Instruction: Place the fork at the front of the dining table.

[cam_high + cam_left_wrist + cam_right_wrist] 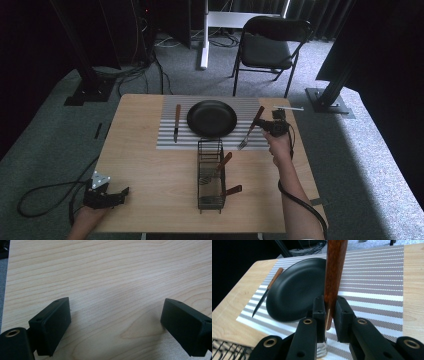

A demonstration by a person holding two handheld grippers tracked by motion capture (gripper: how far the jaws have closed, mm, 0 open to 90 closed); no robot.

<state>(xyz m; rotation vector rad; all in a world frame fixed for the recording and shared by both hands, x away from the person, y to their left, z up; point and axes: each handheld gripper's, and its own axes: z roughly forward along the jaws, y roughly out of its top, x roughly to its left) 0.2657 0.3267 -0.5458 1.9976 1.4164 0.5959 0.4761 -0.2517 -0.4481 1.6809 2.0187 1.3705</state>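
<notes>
We saw the right forearm reach forward along the table's (150,165) right side, the hand raised above the striped placemat's (167,142) right edge. The right gripper (267,125) had its jaws pinched on the wooden handle of a fork (248,131), whose tines angled down toward the mat beside the black plate (212,118). A knife (176,122) lay on the mat left of the plate. Near the middle of the table stood a wire caddy (210,175) with two more wooden-handled utensils in it. At the near left corner the left hand rested low, and the left gripper (115,322) had its jaws spread wide over bare wood.
</notes>
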